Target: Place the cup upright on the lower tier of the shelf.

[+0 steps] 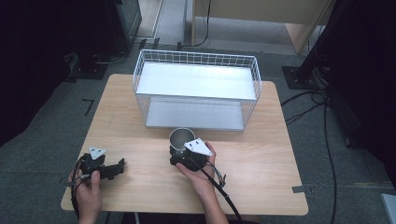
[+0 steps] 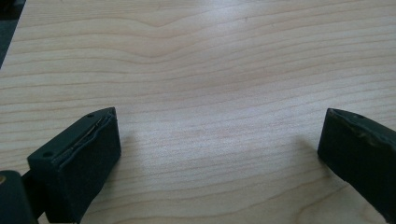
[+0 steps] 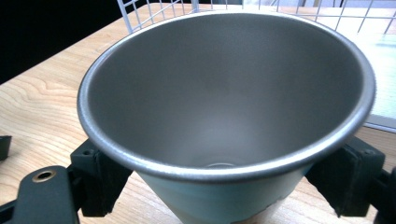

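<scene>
Right gripper (image 1: 180,150) jaws clamping a round grey metal cup (image 3: 224,93) before a white wire shelf basket (image 1: 196,88), left gripper (image 2: 219,154) jaws spread wide over light wooden table (image 2: 210,60)

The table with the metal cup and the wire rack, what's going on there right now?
A person at a light wooden table holds a two-jaw gripper in each hand. The right gripper has its jaws closed on the sides of an empty, upright, round metal cup, just in front of a white wire two-shelf rack. The left gripper rests near the table's left edge, jaws open over bare wood.
</scene>
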The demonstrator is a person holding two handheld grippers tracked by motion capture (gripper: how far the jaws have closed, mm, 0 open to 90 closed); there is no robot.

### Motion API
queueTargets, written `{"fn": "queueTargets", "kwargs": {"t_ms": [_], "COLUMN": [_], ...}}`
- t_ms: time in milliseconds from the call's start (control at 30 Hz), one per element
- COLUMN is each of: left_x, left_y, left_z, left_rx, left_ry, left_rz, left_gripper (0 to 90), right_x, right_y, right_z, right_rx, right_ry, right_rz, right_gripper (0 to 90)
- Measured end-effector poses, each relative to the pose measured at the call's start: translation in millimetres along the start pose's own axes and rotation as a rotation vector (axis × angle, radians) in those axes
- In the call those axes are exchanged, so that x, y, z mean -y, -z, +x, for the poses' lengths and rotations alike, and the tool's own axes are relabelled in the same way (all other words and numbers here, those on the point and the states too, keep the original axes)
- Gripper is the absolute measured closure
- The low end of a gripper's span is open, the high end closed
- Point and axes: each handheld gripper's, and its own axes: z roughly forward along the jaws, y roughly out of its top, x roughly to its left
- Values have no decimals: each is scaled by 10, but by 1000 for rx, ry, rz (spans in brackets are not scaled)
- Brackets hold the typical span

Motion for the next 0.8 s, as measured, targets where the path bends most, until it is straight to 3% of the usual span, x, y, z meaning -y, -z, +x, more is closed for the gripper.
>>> {"fn": "queueTargets", "kwargs": {"t_ms": [233,800], "left_x": [0,0], "left_y": [0,0], "left_z": [0,0], "left_rx": [0,0], "left_ry": [0,0], "left_rz": [0,0], "left_gripper": [0,0], "right_x": [-31,-298], "right_y": [31,171], "right_z": [9,32], "right_rx": [0,-6], "right_ry": [4,15], "right_rz": [-21,-79], "right_gripper": [156,157]}}
